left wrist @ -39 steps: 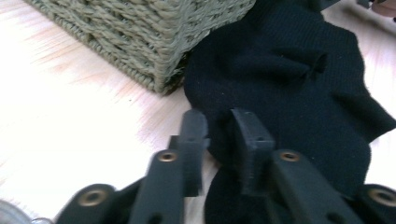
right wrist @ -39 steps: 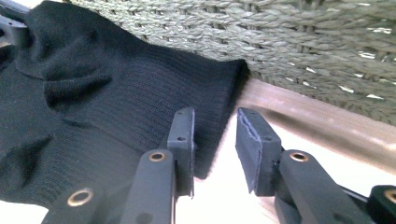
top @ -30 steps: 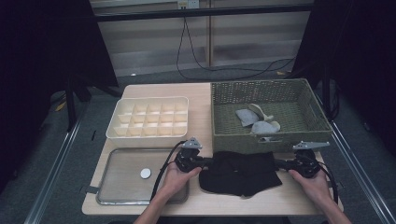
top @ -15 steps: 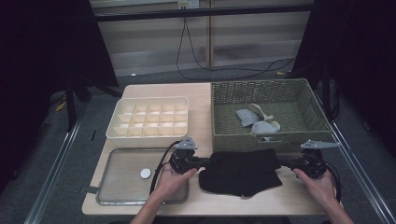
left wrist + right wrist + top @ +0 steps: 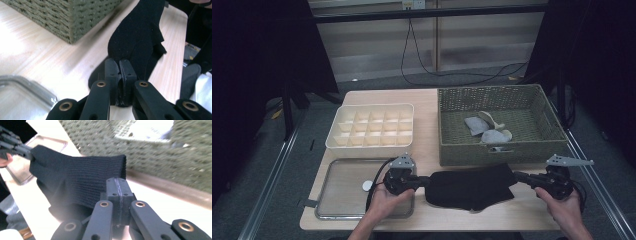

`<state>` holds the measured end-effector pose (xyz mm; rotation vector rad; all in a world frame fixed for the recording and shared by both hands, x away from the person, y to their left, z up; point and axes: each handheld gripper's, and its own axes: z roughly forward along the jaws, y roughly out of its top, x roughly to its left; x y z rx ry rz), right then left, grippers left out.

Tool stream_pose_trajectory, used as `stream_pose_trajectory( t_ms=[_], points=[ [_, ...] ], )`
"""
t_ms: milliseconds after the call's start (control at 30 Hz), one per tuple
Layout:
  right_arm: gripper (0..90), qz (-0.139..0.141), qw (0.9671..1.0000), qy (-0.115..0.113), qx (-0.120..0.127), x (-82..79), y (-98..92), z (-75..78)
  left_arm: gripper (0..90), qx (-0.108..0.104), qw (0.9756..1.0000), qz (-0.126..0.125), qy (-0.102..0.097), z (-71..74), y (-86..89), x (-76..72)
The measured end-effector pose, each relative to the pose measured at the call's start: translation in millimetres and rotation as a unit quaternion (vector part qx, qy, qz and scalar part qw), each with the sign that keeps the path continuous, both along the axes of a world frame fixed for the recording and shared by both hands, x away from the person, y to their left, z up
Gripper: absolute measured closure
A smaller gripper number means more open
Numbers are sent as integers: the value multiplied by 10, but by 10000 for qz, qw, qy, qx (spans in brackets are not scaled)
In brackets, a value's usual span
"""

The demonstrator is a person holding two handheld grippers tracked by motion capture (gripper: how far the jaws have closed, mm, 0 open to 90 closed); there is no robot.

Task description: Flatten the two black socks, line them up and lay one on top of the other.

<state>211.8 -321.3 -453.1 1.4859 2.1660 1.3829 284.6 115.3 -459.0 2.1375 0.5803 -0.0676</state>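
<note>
Black cloth (image 5: 472, 186): a dark knitted piece, stretched out in the lower middle of the high view, just in front of the wicker basket, over the front strip of the counter (image 5: 432, 120).
Left hand-held gripper (image 5: 426, 182): jaws closed on the cloth's left end; in the left gripper view the fabric is pinched flat between the pads (image 5: 111, 72).
Right hand-held gripper (image 5: 515, 175): jaws pressed together at the cloth's right end; in the right gripper view the ribbed edge (image 5: 100, 177) sits right at the pads, so it reads as a grip on that corner.
Hands: the left hand (image 5: 389, 200) and the right hand (image 5: 562, 207) come in from the bottom edge, well apart, with the cloth drawn between them.
Wicker basket (image 5: 497, 150): right of centre, holding a few pale grey pieces (image 5: 487, 129).
Divided box (image 5: 372, 127): cream, left of centre, its compartments bare.
Metal tray (image 5: 337, 190): lower left, with a small white disc (image 5: 367, 185) on it, just beside the left hand.
Progress: the cloth is out of the basket and gripped at both ends; by my judgement it is being spread, and any folding and putting away is not yet done.
</note>
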Motion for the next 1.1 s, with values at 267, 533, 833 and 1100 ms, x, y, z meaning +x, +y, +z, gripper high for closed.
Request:
stream_pose_trajectory(
  t_ms=[267,533,833,1100],
  points=[
    [900,218,9995,200,-57,-203,92,-42,868,92,9998,0,153,-41,108,-130],
    [900,181,9980,547,-249,-70,74,-210,867,232,9993,-23,295,-152,15,-30],
    [900,155,9960,711,-510,10,73,-283,856,269,9991,14,315,-196,-72,37],
    [890,83,9962,703,-501,20,58,-297,763,214,9994,173,188,-158,-126,95]
  ],
)
